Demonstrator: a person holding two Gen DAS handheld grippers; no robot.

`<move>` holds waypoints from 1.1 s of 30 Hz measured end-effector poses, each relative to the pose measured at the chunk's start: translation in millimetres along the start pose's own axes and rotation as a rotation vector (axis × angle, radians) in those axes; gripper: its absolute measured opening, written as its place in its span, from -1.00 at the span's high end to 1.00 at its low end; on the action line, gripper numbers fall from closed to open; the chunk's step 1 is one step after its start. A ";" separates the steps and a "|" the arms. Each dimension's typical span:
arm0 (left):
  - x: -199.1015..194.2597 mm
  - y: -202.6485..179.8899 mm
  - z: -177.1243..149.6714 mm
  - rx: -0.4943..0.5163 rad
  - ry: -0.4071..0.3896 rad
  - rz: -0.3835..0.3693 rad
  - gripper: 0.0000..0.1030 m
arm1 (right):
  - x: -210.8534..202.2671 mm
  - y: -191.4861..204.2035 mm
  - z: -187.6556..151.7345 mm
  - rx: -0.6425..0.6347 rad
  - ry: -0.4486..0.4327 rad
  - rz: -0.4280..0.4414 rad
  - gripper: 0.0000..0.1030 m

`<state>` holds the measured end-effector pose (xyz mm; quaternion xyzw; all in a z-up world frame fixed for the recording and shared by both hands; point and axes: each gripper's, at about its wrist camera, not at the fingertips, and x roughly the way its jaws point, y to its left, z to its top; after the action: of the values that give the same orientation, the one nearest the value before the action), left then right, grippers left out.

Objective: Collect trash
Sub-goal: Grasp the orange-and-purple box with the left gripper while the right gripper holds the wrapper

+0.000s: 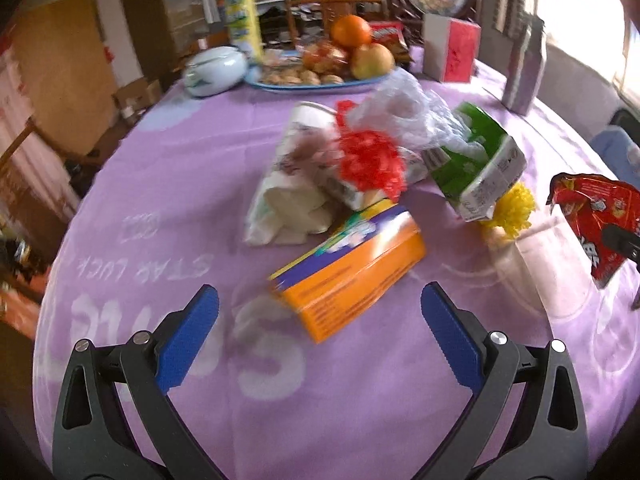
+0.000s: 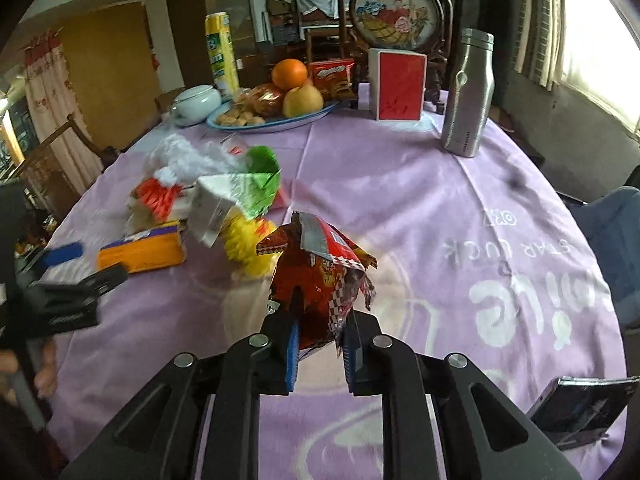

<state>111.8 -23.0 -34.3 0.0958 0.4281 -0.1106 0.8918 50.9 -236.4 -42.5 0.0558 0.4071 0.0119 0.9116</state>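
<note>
Purple table [image 2: 400, 200]: right tool [image 2: 320, 344] clamps red wrapper [image 2: 320, 272] (left tool [image 1: 320, 312] wide)

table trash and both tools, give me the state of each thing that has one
left tool: open, empty, over the tablecloth near the orange box
right tool: shut on the red snack wrapper
red snack wrapper: crumpled, torn open, held off the cloth
orange box: lying on its side
green carton: tipped over, top flaps open
clear plastic bag: crumpled on the pile
silver flask: upright, lid on
</note>
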 end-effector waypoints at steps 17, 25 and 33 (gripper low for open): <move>20.5 -5.0 4.5 0.021 0.110 -0.064 0.62 | -7.1 9.2 -10.1 -0.009 0.009 0.052 0.57; -3.3 9.6 -16.4 -0.027 0.097 -0.098 0.62 | -11.0 23.0 -10.4 -0.034 0.007 0.079 0.54; -45.0 35.4 -35.7 -0.166 0.034 -0.146 0.64 | -21.3 30.3 -11.4 -0.066 -0.004 0.111 0.54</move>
<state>67.8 25.6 -18.2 -0.0078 0.4568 -0.1378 0.8788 28.9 -206.7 -30.9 0.0485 0.4008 0.0757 0.9118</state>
